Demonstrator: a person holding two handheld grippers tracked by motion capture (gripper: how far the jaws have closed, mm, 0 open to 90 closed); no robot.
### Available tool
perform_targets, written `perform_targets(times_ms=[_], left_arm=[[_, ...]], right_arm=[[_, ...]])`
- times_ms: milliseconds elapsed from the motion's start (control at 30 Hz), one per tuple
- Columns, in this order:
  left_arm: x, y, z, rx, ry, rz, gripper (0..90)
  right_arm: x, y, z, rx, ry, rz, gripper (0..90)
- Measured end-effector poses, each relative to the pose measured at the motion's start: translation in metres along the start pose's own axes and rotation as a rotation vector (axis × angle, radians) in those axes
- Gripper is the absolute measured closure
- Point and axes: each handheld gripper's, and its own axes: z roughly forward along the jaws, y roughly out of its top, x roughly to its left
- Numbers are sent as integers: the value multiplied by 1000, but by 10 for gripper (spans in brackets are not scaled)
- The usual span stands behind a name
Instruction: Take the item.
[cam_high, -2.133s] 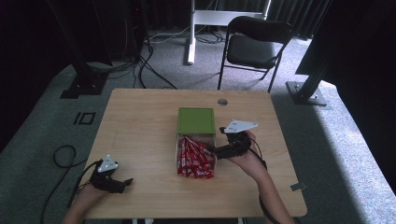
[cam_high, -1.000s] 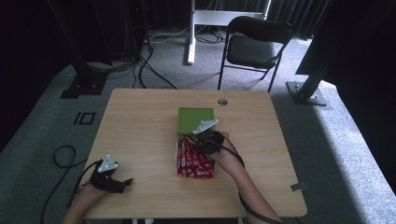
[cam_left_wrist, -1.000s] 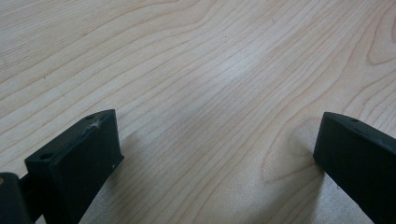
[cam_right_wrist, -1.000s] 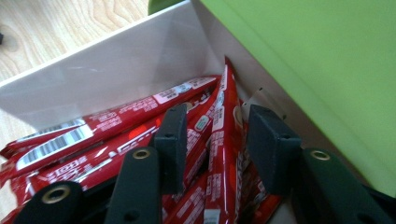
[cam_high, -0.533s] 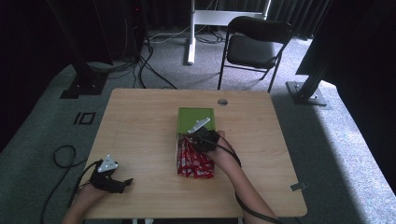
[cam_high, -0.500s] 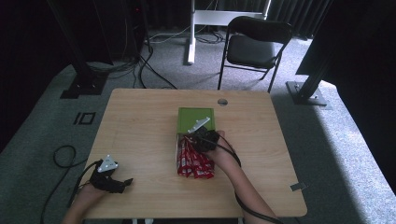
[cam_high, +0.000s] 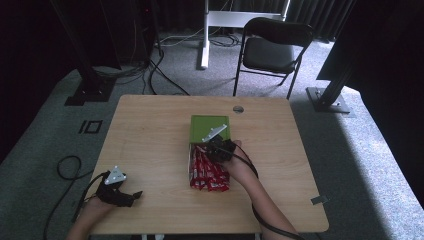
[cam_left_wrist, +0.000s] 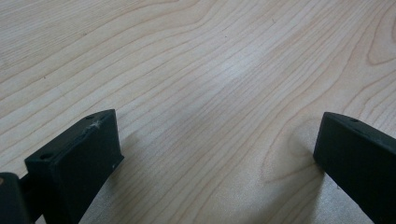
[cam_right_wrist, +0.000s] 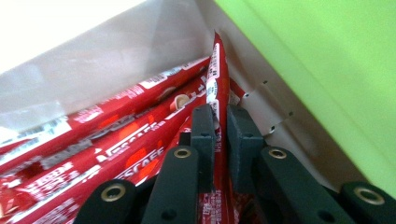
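Note:
An open box with a green lid lies mid-table, packed with several red coffee sachets. My right gripper reaches into the box's far end, and its jaws have just been closing. In the right gripper view the right gripper is shut on one red sachet, which stands on edge against the box's white inner wall. The green lid runs along the right there. My left gripper rests near the table's front left corner; the left gripper stands open over bare wood.
The wooden table has a round cable hole near its far edge. A folding chair and stand legs are on the floor beyond. Cables trail off the table's left front and right front.
My right gripper moved from the right of the box into the box's far end and its jaws closed onto a sachet. The left gripper stayed put.

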Motion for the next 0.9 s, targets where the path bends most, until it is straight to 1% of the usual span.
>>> perform_targets(times_ms=[67, 233, 300, 500, 533, 600, 633, 667, 733, 767, 900], left_arm=[[0, 0, 0, 0, 0, 0, 14], [0, 0, 0, 0, 0, 0, 15], [0, 0, 0, 0, 0, 0, 15], [0, 0, 0, 0, 0, 0, 15], [0, 0, 0, 0, 0, 0, 15], [0, 0, 0, -1, 0, 0, 15], [0, 0, 0, -1, 0, -1, 15], [0, 0, 0, -1, 0, -1, 15], [0, 0, 0, -1, 0, -1, 15], [0, 0, 0, -1, 0, -1, 15], [0, 0, 0, -1, 0, -1, 15]], right_arm=[[1, -2, -4, -21, 23, 14, 825], [3, -5, -12, -37, 42, 20, 825], [4, -6, -16, -61, 53, 31, 825], [8, -7, -28, -94, 65, 30, 825], [8, -7, -31, -106, 65, 31, 825], [9, -8, -34, -103, 64, 29, 825], [10, -8, -36, -113, 64, 29, 825], [10, -8, -37, -113, 77, 31, 825], [12, -9, -41, -127, 76, 25, 825], [12, -9, -43, -126, 81, 18, 825], [14, -11, -52, -154, 90, 18, 825]])
